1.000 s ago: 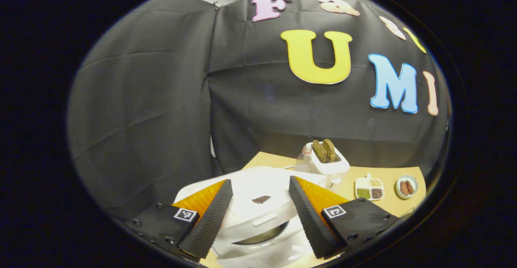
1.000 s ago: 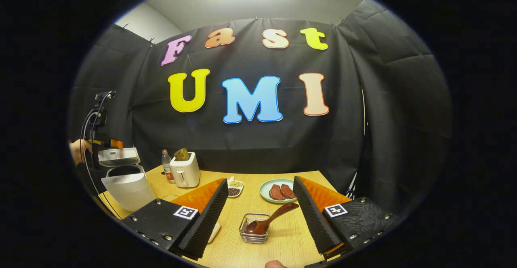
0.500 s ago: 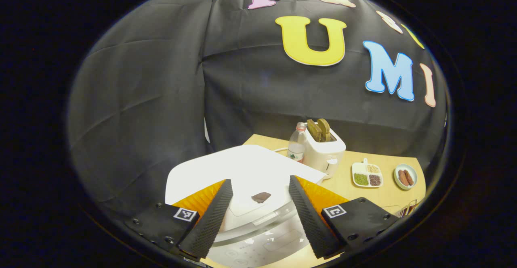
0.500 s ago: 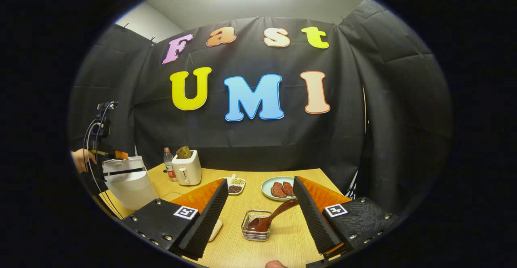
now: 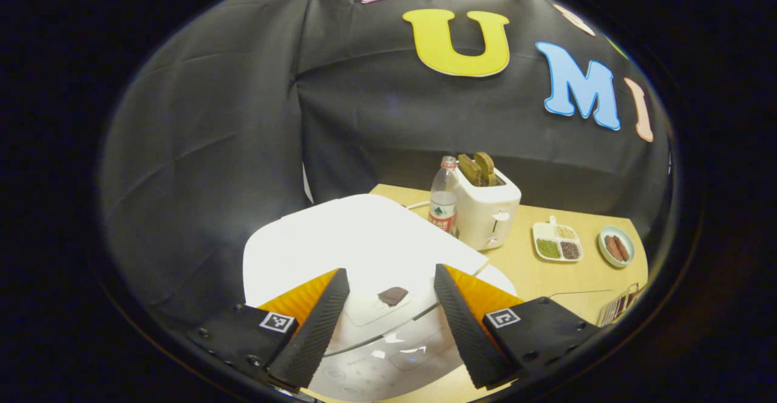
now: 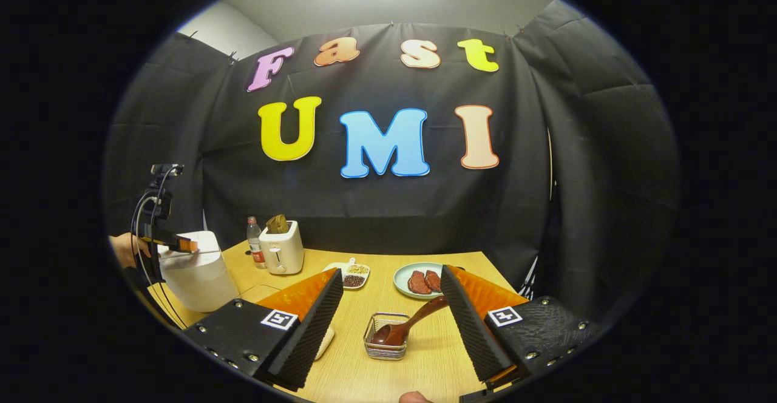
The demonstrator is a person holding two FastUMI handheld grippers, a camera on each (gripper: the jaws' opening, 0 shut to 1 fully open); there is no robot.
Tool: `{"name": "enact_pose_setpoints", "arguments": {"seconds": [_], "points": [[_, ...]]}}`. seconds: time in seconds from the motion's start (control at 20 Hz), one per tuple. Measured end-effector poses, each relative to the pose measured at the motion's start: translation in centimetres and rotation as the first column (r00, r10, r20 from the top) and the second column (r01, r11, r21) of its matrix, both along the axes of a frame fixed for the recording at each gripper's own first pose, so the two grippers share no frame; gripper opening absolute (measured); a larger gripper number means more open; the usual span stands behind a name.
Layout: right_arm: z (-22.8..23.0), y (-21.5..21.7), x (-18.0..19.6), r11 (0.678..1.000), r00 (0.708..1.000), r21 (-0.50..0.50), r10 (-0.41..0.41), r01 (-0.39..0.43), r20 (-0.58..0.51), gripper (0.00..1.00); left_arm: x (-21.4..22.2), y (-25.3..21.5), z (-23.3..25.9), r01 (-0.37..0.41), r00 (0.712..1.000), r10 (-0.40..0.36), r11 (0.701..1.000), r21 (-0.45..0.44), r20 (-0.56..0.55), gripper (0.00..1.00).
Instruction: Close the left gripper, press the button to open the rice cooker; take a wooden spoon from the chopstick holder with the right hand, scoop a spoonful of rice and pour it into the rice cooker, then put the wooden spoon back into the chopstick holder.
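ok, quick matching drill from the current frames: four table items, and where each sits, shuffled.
Things:
1. wooden spoon
2. bread slices
3. water bottle
4. left gripper

Places:
A. in the toaster slots
B. open, over the rice cooker lid
C. bowl end down in the wire chopstick holder
D. just beside the toaster, on the cooker's side

Pairs: 1-C, 2-A, 3-D, 4-B

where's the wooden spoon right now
In the right gripper view the wooden spoon sits bowl-down in the wire holder on the table, between the right gripper's open fingers, near the plate.
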State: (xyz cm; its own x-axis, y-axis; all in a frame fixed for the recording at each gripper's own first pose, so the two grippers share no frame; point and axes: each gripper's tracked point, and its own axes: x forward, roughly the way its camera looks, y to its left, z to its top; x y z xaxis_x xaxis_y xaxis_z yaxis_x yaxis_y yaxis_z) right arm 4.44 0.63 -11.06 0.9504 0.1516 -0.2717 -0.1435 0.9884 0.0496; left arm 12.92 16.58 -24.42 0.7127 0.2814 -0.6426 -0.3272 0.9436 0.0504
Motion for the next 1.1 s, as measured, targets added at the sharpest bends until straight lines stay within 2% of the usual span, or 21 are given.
{"name": "enact_pose_setpoints", "arguments": {"seconds": [0.25, 0.45, 0.55, 0.7, 0.95, 1.0, 1.05, 1.1], "points": [[-0.4, 2.0, 0.2, 0.999, 0.999, 0.017, 0.035, -0.035, -0.016, 0.98, -0.1, -0.1, -0.1, -0.021, 0.999, 0.022, 1.000, -0.014, 0.037, 1.00], [1.4, 4.0, 0.5, 0.998, 0.998, 0.029, 0.062, -0.063, 0.005, 0.98, -0.2, 0.2, 0.8, 0.027, 0.997, -0.028, 0.999, 0.018, 0.070, 0.99], [2.9, 4.7, 0.7, 0.997, 0.997, 0.021, 0.070, -0.070, 0.021, 0.98, 0.0, 0.2, 3.7, 0.040, 0.989, -0.046, 0.998, 0.044, 0.141, 0.99], [5.2, 5.8, 0.9, 0.996, 0.995, 0.024, 0.078, -0.080, 0.066, 0.98, -0.3, -2.1, 8.7, 0.099, 0.964, -0.105, 0.994, 0.040, 0.244, 0.99], [8.5, 7.4, 0.9, 0.995, 0.988, 0.052, 0.080, -0.088, 0.130, 0.98, -2.4, -5.1, 16.8, 0.175, 0.901, -0.178, 0.984, 0.045, 0.397, 0.98], [9.0, 7.6, 1.0, 0.995, 0.986, 0.053, 0.079, -0.087, 0.145, 0.94, -3.0, -5.7, 17.9, 0.183, 0.889, -0.183, 0.982, 0.041, 0.420, 0.96], [9.3, 7.7, 1.1, 0.995, 0.985, 0.056, 0.075, -0.085, 0.158, 0.98, -3.7, -6.3, 18.9, 0.190, 0.877, -0.187, 0.981, 0.039, 0.444, 0.98], [9.4, 7.7, 1.1, 0.995, 0.984, 0.061, 0.069, -0.080, 0.167, 0.98, -4.5, -6.9, 19.9, 0.197, 0.863, -0.192, 0.980, 0.038, 0.467, 0.98]]}}
